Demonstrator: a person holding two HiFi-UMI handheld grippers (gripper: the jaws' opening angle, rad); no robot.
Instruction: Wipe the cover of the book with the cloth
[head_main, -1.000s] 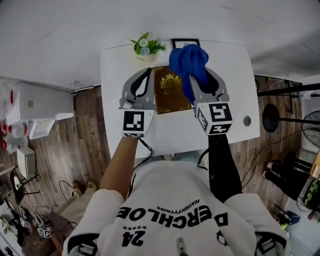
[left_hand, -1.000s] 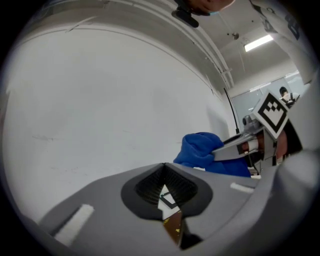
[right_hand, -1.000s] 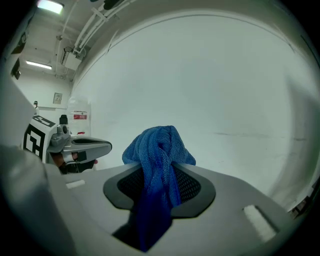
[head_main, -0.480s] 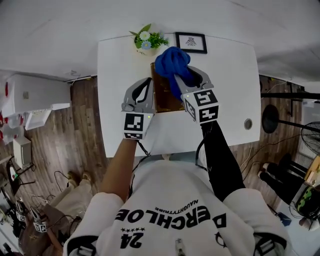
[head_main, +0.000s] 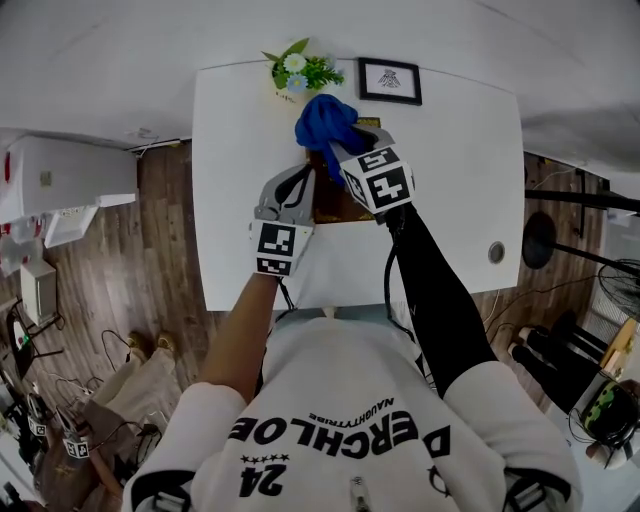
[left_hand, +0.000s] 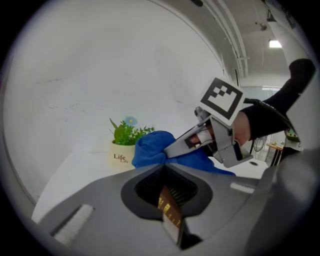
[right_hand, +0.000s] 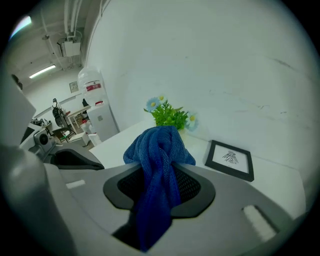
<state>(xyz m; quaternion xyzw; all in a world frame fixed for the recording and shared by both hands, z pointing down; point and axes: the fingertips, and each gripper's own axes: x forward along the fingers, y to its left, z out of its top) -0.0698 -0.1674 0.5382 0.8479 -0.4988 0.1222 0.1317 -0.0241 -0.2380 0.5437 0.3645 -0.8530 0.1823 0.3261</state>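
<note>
Swinging from the right side of the book (head_main: 330, 206) toward 11 o'clock, the right gripper (head_main: 338, 158) is now over that book's far end, jaws clamped on the bunched blue cloth (head_main: 320, 120), which sits just short of the potted flowers (head_main: 297, 72). The book lies mid-table, long axis running 12 to 6 o'clock, its left edge pinched in the jaws of the left gripper (head_main: 293, 180). The black-sleeved right arm (head_main: 430, 290) slants toward 11 o'clock. The bare left forearm (head_main: 245, 330) reaches nearly straight toward 12. A framed picture (head_main: 389, 81) stands at 1 o'clock on the white table (head_main: 460, 180).
</note>
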